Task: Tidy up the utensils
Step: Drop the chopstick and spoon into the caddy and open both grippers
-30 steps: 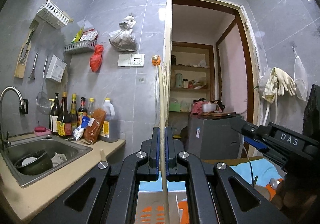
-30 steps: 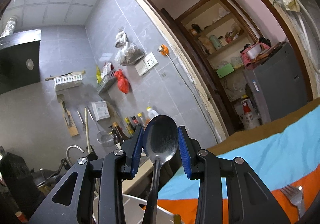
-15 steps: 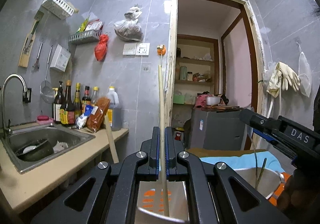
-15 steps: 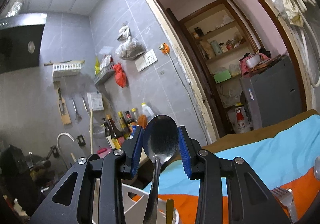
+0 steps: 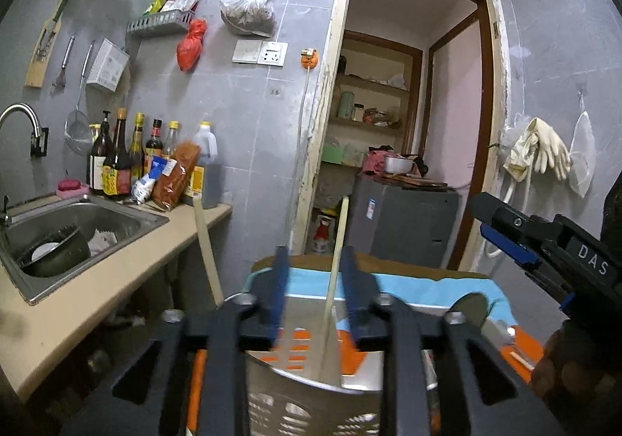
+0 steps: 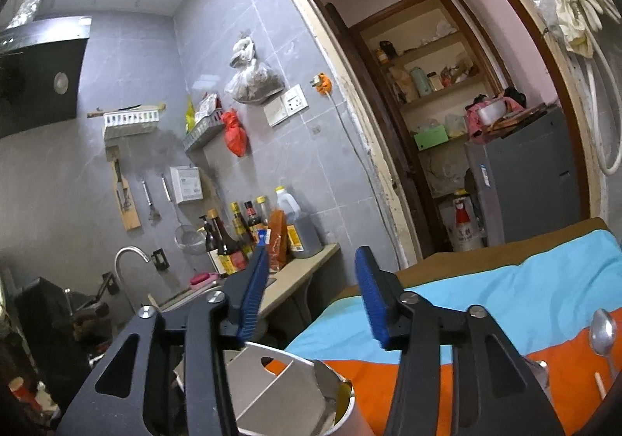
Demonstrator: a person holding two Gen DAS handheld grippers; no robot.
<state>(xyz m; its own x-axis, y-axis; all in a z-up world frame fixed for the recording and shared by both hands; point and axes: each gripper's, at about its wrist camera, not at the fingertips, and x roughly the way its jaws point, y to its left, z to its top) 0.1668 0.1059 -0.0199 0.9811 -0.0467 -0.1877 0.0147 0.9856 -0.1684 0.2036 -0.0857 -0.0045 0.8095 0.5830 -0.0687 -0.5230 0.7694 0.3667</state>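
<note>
My left gripper [image 5: 314,280] is open, its blue pads apart around a pale wooden chopstick [image 5: 332,292] that stands loose in the white perforated utensil holder [image 5: 311,397] below. A second chopstick [image 5: 208,253] leans out of the holder to the left. A spoon bowl [image 5: 468,307] sticks up at the holder's right. My right gripper [image 6: 311,294] is open and empty above the holder [image 6: 287,389], and shows at the right of the left wrist view [image 5: 544,245]. A spoon [image 6: 602,331] lies on the orange cloth at the right.
The holder stands on a table with a blue and orange cloth [image 6: 505,303]. A counter with a steel sink [image 5: 66,230] and several bottles [image 5: 128,163] runs along the left. A doorway [image 5: 408,125] with a grey cabinet lies behind.
Both grippers have opened. The left let go of the chopstick, which now stands in the holder. The right let go of the spoon, which dropped into the holder.
</note>
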